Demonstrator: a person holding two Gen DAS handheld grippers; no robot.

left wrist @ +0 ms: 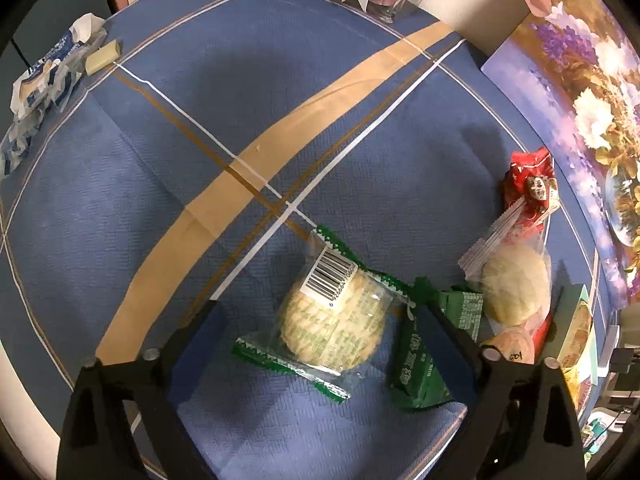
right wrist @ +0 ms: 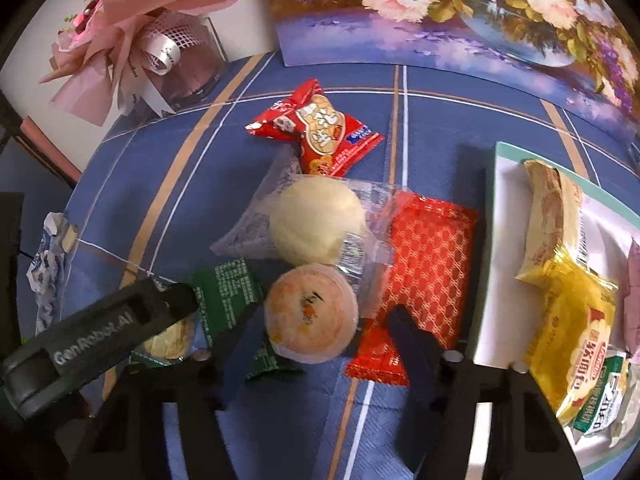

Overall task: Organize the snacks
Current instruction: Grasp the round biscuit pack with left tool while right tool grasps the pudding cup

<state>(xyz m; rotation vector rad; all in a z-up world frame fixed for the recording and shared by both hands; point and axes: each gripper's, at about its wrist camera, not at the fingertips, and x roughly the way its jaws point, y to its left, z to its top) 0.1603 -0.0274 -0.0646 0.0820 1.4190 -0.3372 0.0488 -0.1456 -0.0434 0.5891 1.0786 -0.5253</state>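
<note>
Blue plaid tablecloth (left wrist: 160, 200); green-edged biscuit packet (left wrist: 332, 316); red lattice-print packet (right wrist: 428, 264).

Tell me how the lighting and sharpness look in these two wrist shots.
Left wrist view: dim, a broad soft shadow on the blue tablecloth, fisheye bending its stripes, glare on the cookie wrapper. Right wrist view: brighter, the white tray nearly washed out, edges curved, slight blur low down.

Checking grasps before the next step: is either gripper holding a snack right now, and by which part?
Neither holds anything. The left gripper straddles the green-edged cracker pack, and the right gripper brackets the orange pastry; no pads press.
</note>
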